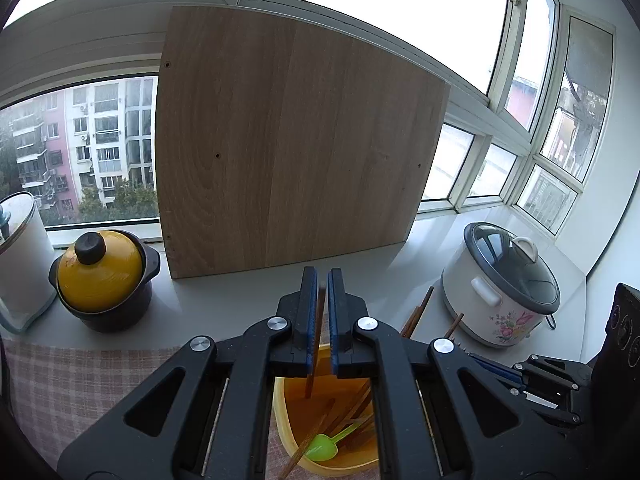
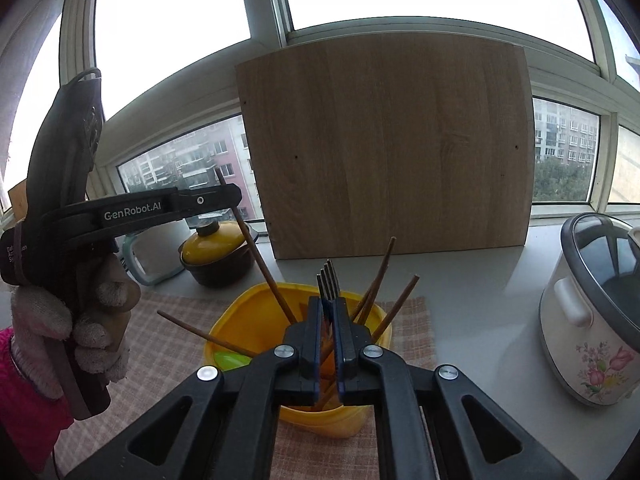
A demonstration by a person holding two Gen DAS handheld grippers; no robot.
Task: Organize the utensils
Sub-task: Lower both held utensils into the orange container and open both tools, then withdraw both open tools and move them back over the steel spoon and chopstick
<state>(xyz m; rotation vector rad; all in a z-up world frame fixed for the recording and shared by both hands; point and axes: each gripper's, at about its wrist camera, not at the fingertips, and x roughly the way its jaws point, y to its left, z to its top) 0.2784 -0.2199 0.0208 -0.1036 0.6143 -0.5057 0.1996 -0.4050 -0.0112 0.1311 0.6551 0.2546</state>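
A yellow holder point(image 2: 240, 320) stands on a checked cloth and holds several brown chopsticks and a green spoon point(image 1: 322, 447); the spoon also shows in the right wrist view point(image 2: 230, 360). My left gripper point(image 1: 322, 276) is shut on a brown chopstick point(image 1: 314, 356) that points down into the holder point(image 1: 282, 412). In the right wrist view the left gripper point(image 2: 236, 194) holds that chopstick point(image 2: 256, 252) slanting into the holder. My right gripper point(image 2: 329, 302) is shut on a metal fork point(image 2: 329, 280), tines up, just above the holder.
A wooden board point(image 1: 288, 144) leans against the window behind. A yellow-lidded pot point(image 1: 102, 276) and a white container point(image 1: 20, 256) stand left. A flowered rice cooker point(image 1: 500, 288) stands right. The checked cloth point(image 2: 168, 344) covers the near table.
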